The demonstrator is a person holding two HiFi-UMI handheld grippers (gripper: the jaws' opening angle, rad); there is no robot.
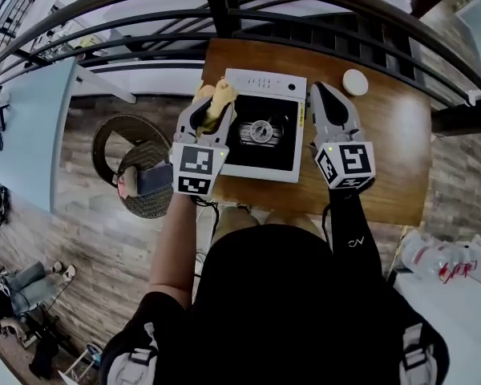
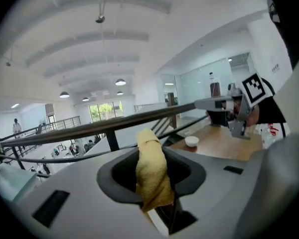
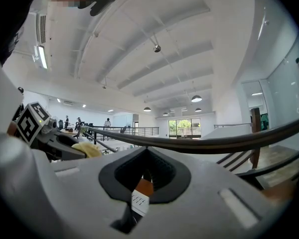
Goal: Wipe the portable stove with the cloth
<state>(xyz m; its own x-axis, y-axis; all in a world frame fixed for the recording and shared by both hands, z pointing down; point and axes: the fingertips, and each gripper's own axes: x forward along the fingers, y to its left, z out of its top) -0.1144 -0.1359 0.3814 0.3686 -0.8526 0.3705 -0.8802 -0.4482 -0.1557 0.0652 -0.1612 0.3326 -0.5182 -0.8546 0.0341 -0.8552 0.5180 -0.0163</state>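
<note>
The white portable stove (image 1: 264,157) with a black top and a round burner (image 1: 260,131) sits on the wooden table (image 1: 393,151). My left gripper (image 1: 216,104) is shut on a yellow cloth (image 1: 221,94) over the stove's far left corner. In the left gripper view the cloth (image 2: 152,173) stands bunched between the jaws. My right gripper (image 1: 321,95) hovers at the stove's right edge, its jaws together and holding nothing. In the right gripper view, the stove's edge and table wood show through the narrow slit of that gripper (image 3: 142,183); the cloth (image 3: 87,149) shows at left.
A small white bowl (image 1: 355,81) rests on the table behind my right gripper. A dark metal railing (image 1: 224,14) runs just past the table's far edge. A round wicker stool (image 1: 136,167) stands on the floor to the left.
</note>
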